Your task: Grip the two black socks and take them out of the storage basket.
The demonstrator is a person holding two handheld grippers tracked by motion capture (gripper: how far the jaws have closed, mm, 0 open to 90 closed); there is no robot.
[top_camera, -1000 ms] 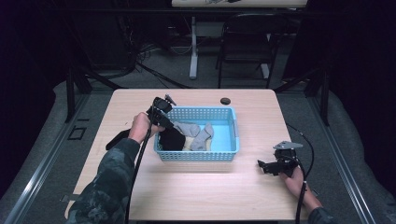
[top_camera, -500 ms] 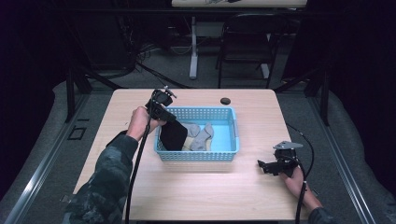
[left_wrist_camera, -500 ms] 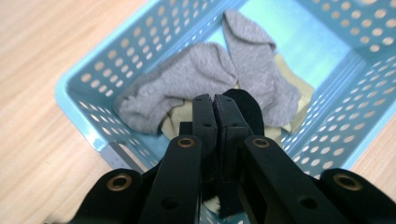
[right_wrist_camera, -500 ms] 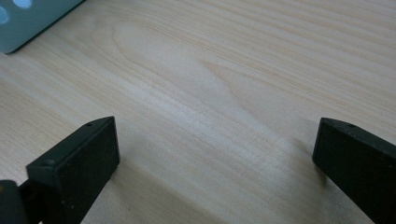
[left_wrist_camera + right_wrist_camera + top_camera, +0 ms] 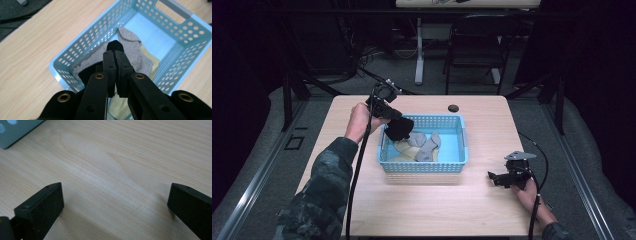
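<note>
Left hand-held gripper [image 5: 398, 121] raised over the blue basket's [image 5: 460, 145] far-left corner, jaws pinching one black sock [image 5: 399, 129] that hangs above the basket; left gripper view shows the jaws pressed together on the black sock [image 5: 114, 46], a tuft poking past the tips, which the high view cannot resolve. That same view shows grey sock [image 5: 135, 52] and a pale yellow one [image 5: 152, 62] lying in the basket [image 5: 175, 47]; high view counts two grey pieces, one yellowish. Right hand-held gripper [image 5: 492, 178] rests near the bench's [image 5: 422, 210] near-right corner, well apart from the basket; right gripper view shows its jaws spread wide over bare bench [image 5: 112, 170], basket corner [image 5: 15, 130] at upper left. One small dark round object [image 5: 453, 107] near the far edge
</note>
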